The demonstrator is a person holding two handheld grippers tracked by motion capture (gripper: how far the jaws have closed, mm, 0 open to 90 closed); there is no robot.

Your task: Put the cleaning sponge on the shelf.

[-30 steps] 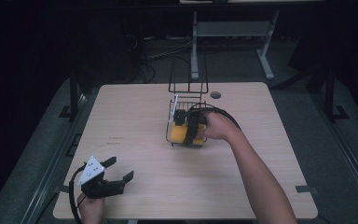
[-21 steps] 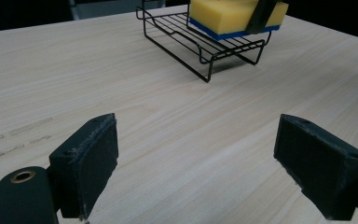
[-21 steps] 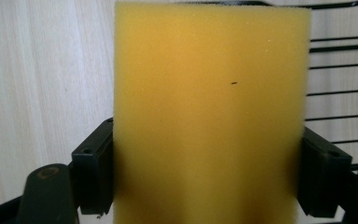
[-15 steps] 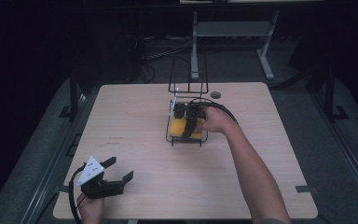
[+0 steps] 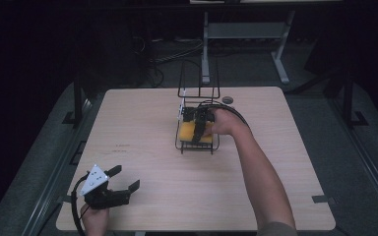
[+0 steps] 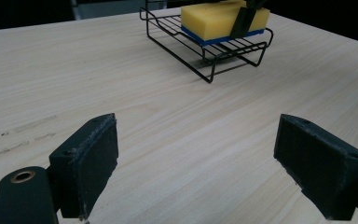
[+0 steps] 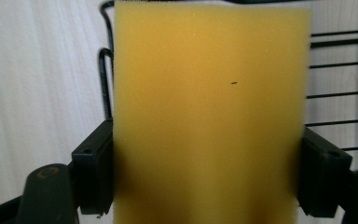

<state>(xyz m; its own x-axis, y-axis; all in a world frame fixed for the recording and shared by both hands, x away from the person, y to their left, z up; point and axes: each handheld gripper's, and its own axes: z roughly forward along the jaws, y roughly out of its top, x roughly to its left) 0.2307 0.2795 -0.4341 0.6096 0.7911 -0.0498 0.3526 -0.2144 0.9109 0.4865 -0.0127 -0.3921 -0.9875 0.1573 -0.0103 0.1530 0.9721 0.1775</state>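
**Right tongs pinch a yellow sponge in the wire rack**

A pale wooden counter (image 5: 285, 147) stands in a dark room. A black wire rack (image 5: 197, 142) sits on the counter, a bit past the middle, toward the far side. It has a tall wire back at its far end.

A yellow sponge (image 5: 187, 131) lies in the rack. In the left gripper view, the sponge (image 6: 214, 18) has a thin blue layer on its bottom, and it rests on the wires of the rack (image 6: 205, 53).

The right tongs (image 5: 200, 129) reach into the rack from the right. A hand (image 5: 226, 123) holds them, and the arm comes in from the near edge of the counter. In the right gripper view, the two black jaws press on the two sides of the sponge (image 7: 209, 116), so the right tongs (image 7: 209, 177) are pinching it. The rack wires show behind the sponge.

The left tongs (image 5: 125, 178) are at the near left corner of the counter, well apart from the rack. A hand (image 5: 94, 219) holds them from below. Their jaws are spread wide with nothing between them. In the left gripper view, bare wood shows between the jaws of the left tongs (image 6: 196, 163).
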